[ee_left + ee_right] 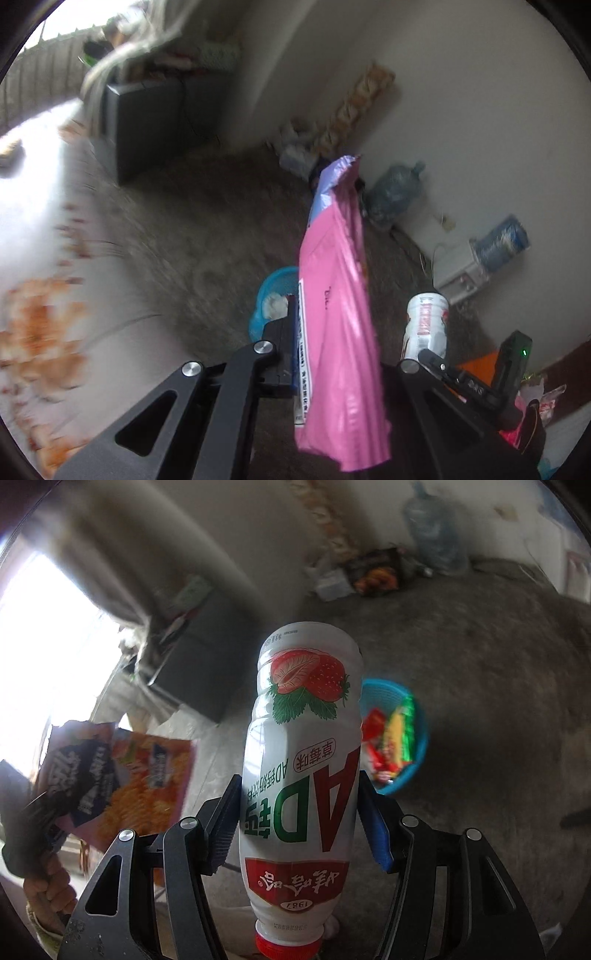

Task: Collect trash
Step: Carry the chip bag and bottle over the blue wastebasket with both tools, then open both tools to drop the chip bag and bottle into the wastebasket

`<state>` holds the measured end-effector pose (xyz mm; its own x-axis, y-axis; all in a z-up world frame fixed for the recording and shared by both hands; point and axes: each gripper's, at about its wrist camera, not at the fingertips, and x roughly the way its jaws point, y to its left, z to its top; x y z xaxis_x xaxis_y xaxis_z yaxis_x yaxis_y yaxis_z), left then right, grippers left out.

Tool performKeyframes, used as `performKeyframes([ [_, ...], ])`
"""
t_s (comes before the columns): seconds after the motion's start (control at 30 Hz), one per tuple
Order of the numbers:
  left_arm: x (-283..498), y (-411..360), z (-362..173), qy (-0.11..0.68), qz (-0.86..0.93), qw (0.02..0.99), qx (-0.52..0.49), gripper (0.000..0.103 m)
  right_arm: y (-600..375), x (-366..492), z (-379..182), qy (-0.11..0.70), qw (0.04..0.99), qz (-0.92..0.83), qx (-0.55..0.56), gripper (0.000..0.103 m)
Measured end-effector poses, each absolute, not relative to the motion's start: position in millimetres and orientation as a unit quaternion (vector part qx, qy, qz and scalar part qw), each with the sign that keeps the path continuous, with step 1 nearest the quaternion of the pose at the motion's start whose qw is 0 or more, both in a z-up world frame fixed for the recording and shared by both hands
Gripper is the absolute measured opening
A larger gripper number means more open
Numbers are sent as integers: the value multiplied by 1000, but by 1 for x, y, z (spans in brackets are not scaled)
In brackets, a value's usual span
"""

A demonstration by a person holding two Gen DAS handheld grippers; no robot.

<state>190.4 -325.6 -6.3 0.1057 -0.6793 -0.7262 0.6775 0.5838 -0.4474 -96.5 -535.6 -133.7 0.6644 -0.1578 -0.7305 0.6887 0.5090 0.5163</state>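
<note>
My left gripper (pixel 332 332) is shut on a pink snack bag (pixel 336 295) with a torn purple top, held upright above the floor. The same bag shows its orange printed face in the right wrist view (pixel 147 775), at the left. My right gripper (pixel 299 812) is shut on a white strawberry AD milk bottle (pixel 303 757), held upside down with its red cap toward the camera. The bottle also shows in the left wrist view (pixel 426 325). A blue basket (pixel 406 738) with several coloured wrappers sits on the floor just beyond the bottle; it shows partly behind the bag in the left wrist view (pixel 269 302).
A grey cabinet (pixel 147 122) stands at the far left wall. A water jug (pixel 397 188) and bags lie along the far wall, a white box (pixel 458 269) at the right. A pale patterned cloth (pixel 44 277) fills the left. The concrete floor (pixel 480 664) spreads around the basket.
</note>
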Motion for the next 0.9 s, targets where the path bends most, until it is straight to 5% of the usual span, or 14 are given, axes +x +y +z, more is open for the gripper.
performKeyframes([
  [0.43,214,-500,-141,593,-435,676,45,3,-602,-78,-197,325,767,-250,494,57],
  [0.5,218,-514,-159,603,-434,668,47,10,-607,-64,-205,329,766,-243,496,57],
  [0.53,220,-523,-171,613,-428,662,48,29,-612,-53,-213,334,764,-240,497,57],
  [0.57,222,-528,-181,622,-416,662,54,60,-616,-43,-218,339,762,-236,499,57],
  [0.6,224,-532,-189,629,-397,665,63,71,-623,-29,-230,346,757,-231,504,57],
  [0.9,242,-498,-158,637,-361,680,31,78,-643,46,-321,455,683,-254,512,60],
])
